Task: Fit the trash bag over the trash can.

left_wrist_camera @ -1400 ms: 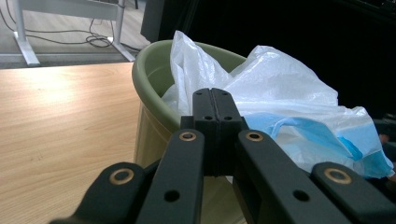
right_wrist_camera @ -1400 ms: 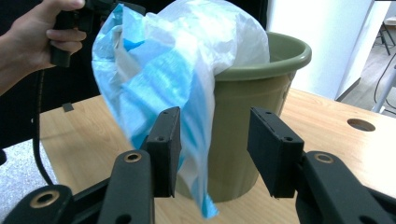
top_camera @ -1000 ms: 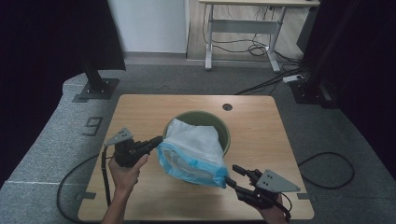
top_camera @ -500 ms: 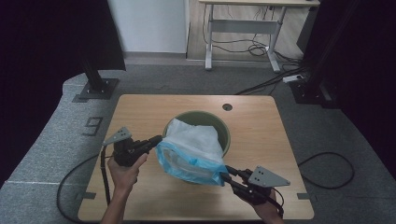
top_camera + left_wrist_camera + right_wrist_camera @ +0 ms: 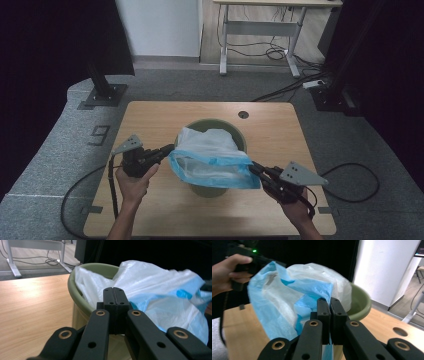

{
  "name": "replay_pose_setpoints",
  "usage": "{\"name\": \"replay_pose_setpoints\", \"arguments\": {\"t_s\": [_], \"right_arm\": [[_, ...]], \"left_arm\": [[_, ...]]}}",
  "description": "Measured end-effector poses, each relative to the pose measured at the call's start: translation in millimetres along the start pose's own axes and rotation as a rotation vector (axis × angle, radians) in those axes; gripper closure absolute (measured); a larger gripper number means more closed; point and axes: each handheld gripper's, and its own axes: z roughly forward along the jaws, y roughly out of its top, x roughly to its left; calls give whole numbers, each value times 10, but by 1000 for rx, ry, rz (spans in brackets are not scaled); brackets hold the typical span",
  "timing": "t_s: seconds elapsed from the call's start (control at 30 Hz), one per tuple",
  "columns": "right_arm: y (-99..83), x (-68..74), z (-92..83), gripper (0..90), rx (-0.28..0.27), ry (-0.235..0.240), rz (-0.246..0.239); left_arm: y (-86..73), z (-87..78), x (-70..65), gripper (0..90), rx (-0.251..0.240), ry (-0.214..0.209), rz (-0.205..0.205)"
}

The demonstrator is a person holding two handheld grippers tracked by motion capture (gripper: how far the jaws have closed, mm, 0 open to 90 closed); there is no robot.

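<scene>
Right gripper [image 5: 256,169] has risen since earlier frame; jaws just closing, now clamped on bag's [image 5: 212,160] blue edge. Left gripper [image 5: 169,148] unmoved, jaws pinched shut on bag's opposite edge. Bag stretched between both jaws, draped over green bin [image 5: 239,141] on desk [image 5: 165,115].

Thin glossy plastic bag [image 5: 212,160], matt green bin [image 5: 239,139], wood table [image 5: 160,120].

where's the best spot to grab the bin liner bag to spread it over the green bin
Grip the bin liner bag by its blue hem at two opposite ends, coming in level from the bag's left and right. The film is thin and limp, so only the doubled edge gives a firm pinch. The left gripper and right gripper are shut on it there, above the green bin.
</scene>
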Motion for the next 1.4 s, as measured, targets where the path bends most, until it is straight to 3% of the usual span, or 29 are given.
{"name": "replay_pose_setpoints", "arguments": {"t_s": [0.1, 0.13, 0.17, 0.2, 0.27, 0.33, 0.53, 0.63, 0.73, 0.9, 1.07, 1.13, 1.2, 1.4], "right_arm": [[72, -59, 65, 871, 6, -8, -4], [133, -97, 140, 873, 21, -13, -12], [133, -97, 140, 873, 21, -13, -12], [172, -117, 212, 874, 37, -15, -23], [181, -120, 236, 875, 43, -15, -29], [190, -141, 301, 875, 64, -13, -34], [189, -165, 324, 875, 78, -13, -26], [198, -169, 322, 875, 80, -14, -28], [204, -176, 309, 875, 71, -18, -25], [199, -189, 303, 874, 66, -18, -18], [190, -204, 301, 874, 63, -15, -11], [185, -223, 296, 874, 61, -15, -4], [186, -232, 292, 875, 60, -19, -1], [192, -245, 286, 874, 54, -22, 12]], "left_arm": [[45, -28, -21, 900, -1, -11, 24], [87, -69, -60, 841, -7, -8, 55], [87, -69, -60, 799, -7, -8, 55], [141, -116, -112, 749, -6, -10, 94], [172, -143, -144, 715, -6, -11, 112], [225, -184, -217, 585, -12, -14, 136], [307, -140, -384, 437, 13, -50, 181], [346, -109, -436, 411, 23, -50, 200], [426, -14, -502, 408, 65, -43, 235], [426, 183, -479, 394, 151, -23, 249], [378, 255, -431, 406, 172, 9, 251], [343, 293, -427, 447, 192, 56, 276], [317, 316, -429, 484, 210, 68, 295], [293, 373, -436, 761, 245, 56, 309]]}}
